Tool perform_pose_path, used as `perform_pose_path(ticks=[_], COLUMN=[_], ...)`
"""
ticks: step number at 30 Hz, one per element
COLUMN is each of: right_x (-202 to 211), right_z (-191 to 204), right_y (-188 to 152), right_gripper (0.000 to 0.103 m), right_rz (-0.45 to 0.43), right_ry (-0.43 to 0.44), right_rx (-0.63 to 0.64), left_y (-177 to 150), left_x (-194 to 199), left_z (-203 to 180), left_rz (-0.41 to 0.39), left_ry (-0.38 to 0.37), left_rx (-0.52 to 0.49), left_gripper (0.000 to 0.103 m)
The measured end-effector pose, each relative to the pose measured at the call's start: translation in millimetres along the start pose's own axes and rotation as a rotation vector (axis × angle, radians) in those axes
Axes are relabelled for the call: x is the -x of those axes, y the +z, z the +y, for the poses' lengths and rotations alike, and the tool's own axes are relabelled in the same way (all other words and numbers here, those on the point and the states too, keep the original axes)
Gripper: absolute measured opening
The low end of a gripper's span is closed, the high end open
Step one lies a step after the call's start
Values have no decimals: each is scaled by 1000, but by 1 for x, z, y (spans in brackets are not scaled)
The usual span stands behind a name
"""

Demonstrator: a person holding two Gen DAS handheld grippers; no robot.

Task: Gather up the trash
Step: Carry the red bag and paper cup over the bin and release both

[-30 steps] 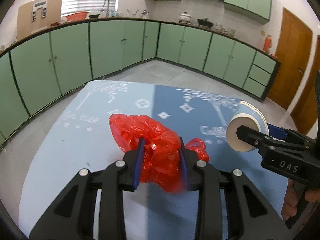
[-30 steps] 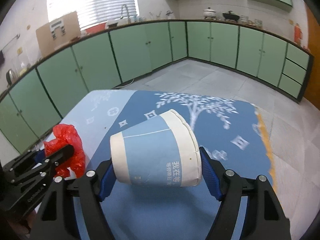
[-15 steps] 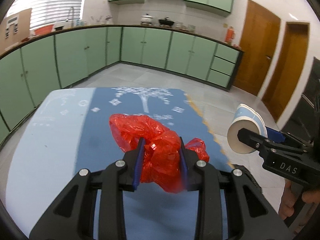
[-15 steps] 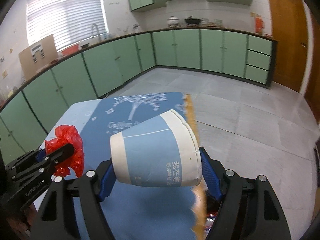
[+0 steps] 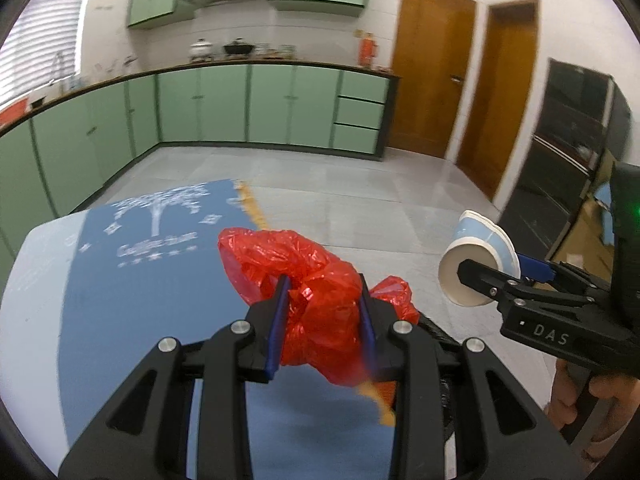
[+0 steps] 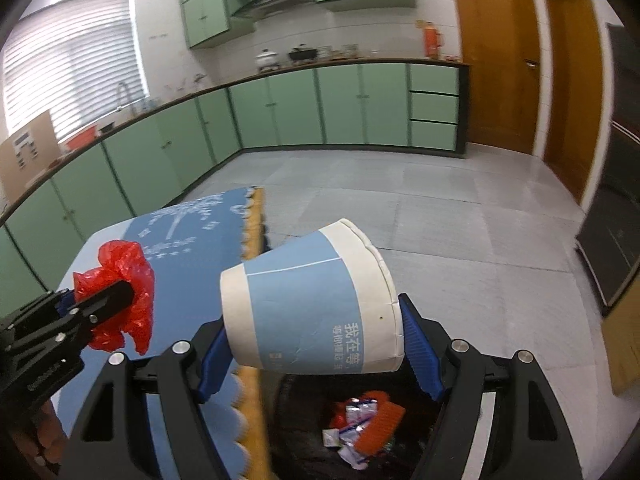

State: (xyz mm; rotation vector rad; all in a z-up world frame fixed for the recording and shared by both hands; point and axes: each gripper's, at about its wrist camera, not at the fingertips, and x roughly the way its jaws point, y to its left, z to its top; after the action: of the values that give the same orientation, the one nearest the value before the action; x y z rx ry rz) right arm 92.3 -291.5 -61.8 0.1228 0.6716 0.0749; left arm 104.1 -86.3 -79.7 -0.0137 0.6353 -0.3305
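My left gripper (image 5: 322, 312) is shut on a crumpled red plastic bag (image 5: 308, 276) and holds it in the air over the right edge of the blue table (image 5: 132, 292). My right gripper (image 6: 316, 336) is shut on a blue and white paper cup (image 6: 312, 312) lying on its side. The cup hangs above a black trash bin (image 6: 304, 408) on the floor that holds wrappers and red scraps (image 6: 360, 424). In the left wrist view the cup (image 5: 476, 264) and right gripper (image 5: 492, 280) are at the right. In the right wrist view the red bag (image 6: 120, 296) is at the left.
The table has a blue cloth with a yellow scalloped border (image 6: 252, 232). Green cabinets (image 5: 272, 108) line the far walls, with two brown doors (image 5: 436, 64) at the right. A dark cabinet (image 5: 568, 168) stands at the far right. Grey tiled floor (image 6: 440, 220) lies beyond the table.
Both grippers have swung right with their loads, from over the table to its right edge. The trash bin has come into the right wrist view under the cup.
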Motion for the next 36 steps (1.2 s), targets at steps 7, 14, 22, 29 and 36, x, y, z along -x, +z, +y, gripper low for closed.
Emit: perform_pose_path(ticks=[7,14,22,29,36], right_x=[7,15,18,15,12], right_z=[-51,-91,-109,-110,-106], right_y=[-19,-37,-45,-46,-48], right_gripper=[74,74,74,74,74], right_rz=[16,36,41,44,54], right_ry=[-86,-149,-177,-179,-169], right_rx=[-45,-99,-127,-138,-131], left_y=[-3,-11,-26,-25,-18], left_x=[-25,-49,-75,-78,-66], left_z=[-42,-75,-91,-84,-68], left_rz=[21,66,148,159,125], left_ry=[-80,-149,-203,-202,-179], left_rx=[-63,-111,-134,-115,-71], left_gripper=[30,30,38,58,62])
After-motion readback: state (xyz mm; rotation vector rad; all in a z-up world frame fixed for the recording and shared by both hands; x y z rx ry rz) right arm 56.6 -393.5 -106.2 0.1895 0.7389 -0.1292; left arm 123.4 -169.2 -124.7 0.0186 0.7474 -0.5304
